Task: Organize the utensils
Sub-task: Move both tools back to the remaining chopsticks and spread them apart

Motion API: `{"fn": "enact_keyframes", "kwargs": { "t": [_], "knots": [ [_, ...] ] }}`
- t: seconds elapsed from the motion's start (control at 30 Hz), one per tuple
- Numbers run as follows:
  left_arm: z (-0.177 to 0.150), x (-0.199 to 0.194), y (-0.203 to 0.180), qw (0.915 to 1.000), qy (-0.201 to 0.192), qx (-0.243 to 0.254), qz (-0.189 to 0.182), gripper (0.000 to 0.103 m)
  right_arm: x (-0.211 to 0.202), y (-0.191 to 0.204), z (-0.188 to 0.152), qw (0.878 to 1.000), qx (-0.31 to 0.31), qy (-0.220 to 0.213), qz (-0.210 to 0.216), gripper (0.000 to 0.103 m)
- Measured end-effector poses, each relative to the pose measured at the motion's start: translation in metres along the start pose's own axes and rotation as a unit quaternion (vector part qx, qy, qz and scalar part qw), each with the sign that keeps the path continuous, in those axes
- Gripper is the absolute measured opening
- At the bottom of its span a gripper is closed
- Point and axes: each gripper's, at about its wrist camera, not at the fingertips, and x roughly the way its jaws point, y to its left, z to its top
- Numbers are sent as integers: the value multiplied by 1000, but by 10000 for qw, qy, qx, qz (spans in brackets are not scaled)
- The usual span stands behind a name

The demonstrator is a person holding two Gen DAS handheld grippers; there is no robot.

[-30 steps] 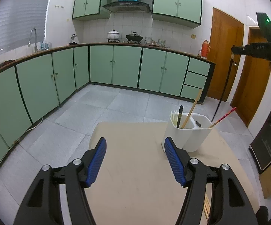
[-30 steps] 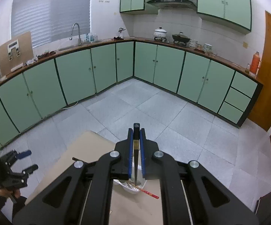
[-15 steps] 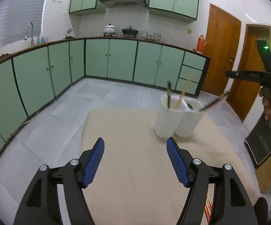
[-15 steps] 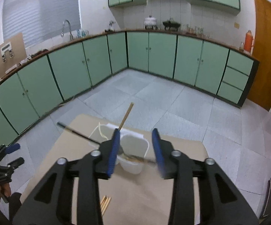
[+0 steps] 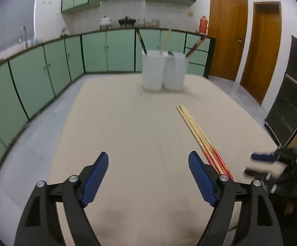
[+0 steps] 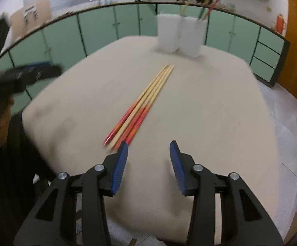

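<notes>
A white two-compartment utensil holder [image 5: 163, 71] stands at the far end of the beige table [image 5: 127, 133], with a dark chopstick, a wooden one and a red one sticking out. It also shows in the right wrist view [image 6: 179, 35]. Several red-tipped wooden chopsticks [image 6: 144, 104] lie side by side in the middle of the table, also in the left wrist view [image 5: 201, 139]. My left gripper [image 5: 148, 178] is open and empty, low over the near table. My right gripper [image 6: 148, 164] is open and empty, just behind the chopsticks' red ends.
Green kitchen cabinets [image 5: 45, 75] run along the left and back walls. Wooden doors [image 5: 244, 41] stand at the right. A dark cabinet [image 5: 292, 102] is beside the table's right edge. The other gripper appears blurred at the right [image 5: 271, 164].
My right gripper opened, let go of the dark chopstick into the holder, and drew back and down to the near table edge. My left gripper also pulled back and lowered.
</notes>
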Motion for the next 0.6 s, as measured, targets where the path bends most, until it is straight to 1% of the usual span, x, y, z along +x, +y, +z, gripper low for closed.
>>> {"fn": "enact_keyframes", "kwargs": {
  "t": [0.07,0.1,0.17,0.23,0.3,0.37,0.43,0.47,0.53,0.6],
  "knots": [
    [-10,1,-2,10000,61,-25,-2,79,6,17,-11,10000,-68,42,22,41],
    [-13,1,-3,10000,78,-30,-15,79,9,23,-13,9999,-144,18,-41,41],
    [-19,1,-3,9999,108,-51,-35,79,11,24,-12,9998,-185,-66,-103,42],
    [-22,1,-3,9999,134,-42,-95,79,16,18,-4,9998,-113,-101,-95,43],
    [-27,4,-7,9996,220,-6,-177,79,20,11,1,9997,-116,-146,-178,45],
    [-33,10,-13,9990,355,33,-286,79,21,-1,6,9996,14,-156,-245,46],
    [-39,13,-24,9979,451,137,-435,79,18,-14,2,9993,126,-152,-313,46],
    [-42,16,-34,9973,491,283,-474,79,15,-20,-1,9991,179,-152,-357,47],
    [-47,22,-48,9955,594,446,-593,79,12,-30,-6,9991,314,-105,-265,49],
    [-49,30,-60,9938,683,587,-657,79,9,-33,-9,9992,310,-101,-212,49]
  ]
}}
